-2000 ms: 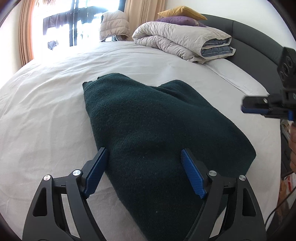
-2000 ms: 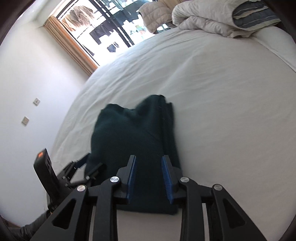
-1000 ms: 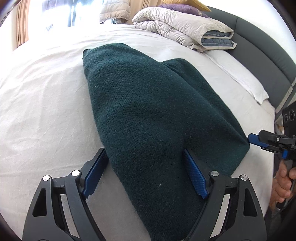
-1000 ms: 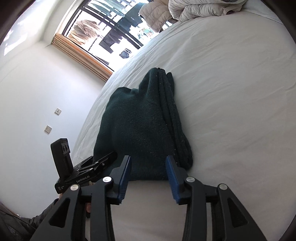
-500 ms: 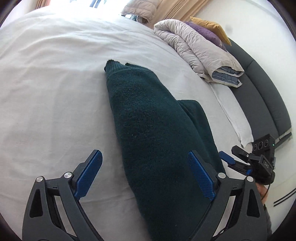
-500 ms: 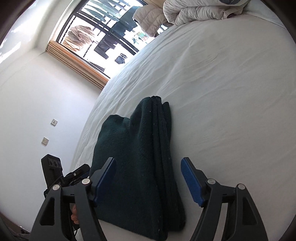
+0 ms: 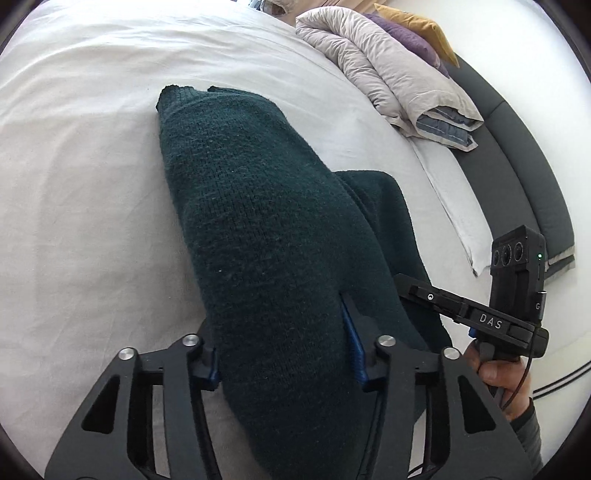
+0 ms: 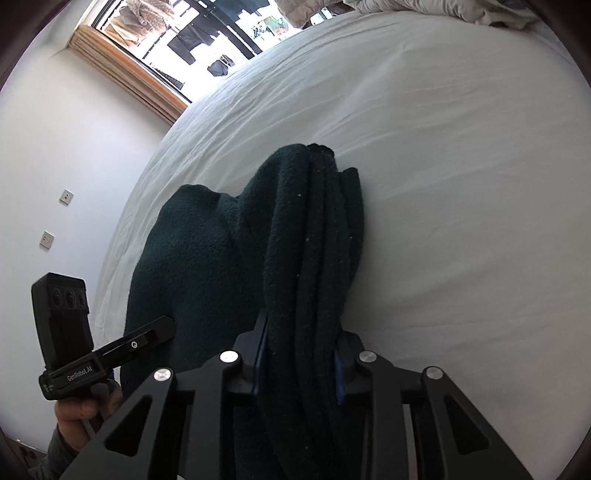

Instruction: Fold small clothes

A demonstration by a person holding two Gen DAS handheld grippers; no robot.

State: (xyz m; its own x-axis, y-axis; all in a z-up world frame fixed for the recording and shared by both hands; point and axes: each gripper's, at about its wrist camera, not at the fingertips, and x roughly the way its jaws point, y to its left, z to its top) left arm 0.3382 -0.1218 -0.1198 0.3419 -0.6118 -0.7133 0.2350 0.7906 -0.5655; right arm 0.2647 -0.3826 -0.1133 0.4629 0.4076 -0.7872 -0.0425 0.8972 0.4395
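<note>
A dark green knit garment [image 7: 258, 206] lies folded lengthwise on the white bed sheet [image 7: 74, 166]. Its near end bulges up between the jaws of my left gripper [image 7: 277, 325], which are closing, and both blue pads press into the knit. In the right wrist view the same garment [image 8: 192, 258] shows several stacked layers along its right edge. My right gripper [image 8: 301, 328] is closing on that stack, its pads pinching the layers from both sides. The left wrist view shows the right gripper [image 7: 443, 299] at the garment's right side, held by a hand [image 7: 498, 373].
A folded grey duvet [image 7: 388, 70] and purple and yellow pillows [image 7: 413, 33] lie at the head of the bed, against a dark headboard [image 7: 517, 166]. A window [image 8: 207, 40] and a white wall with sockets [image 8: 66, 195] stand beyond the bed's far side.
Both grippers have moved in over the garment's near end. Their jaws stood wide half a second ago and now pinch the fabric, which bunches up between them.
</note>
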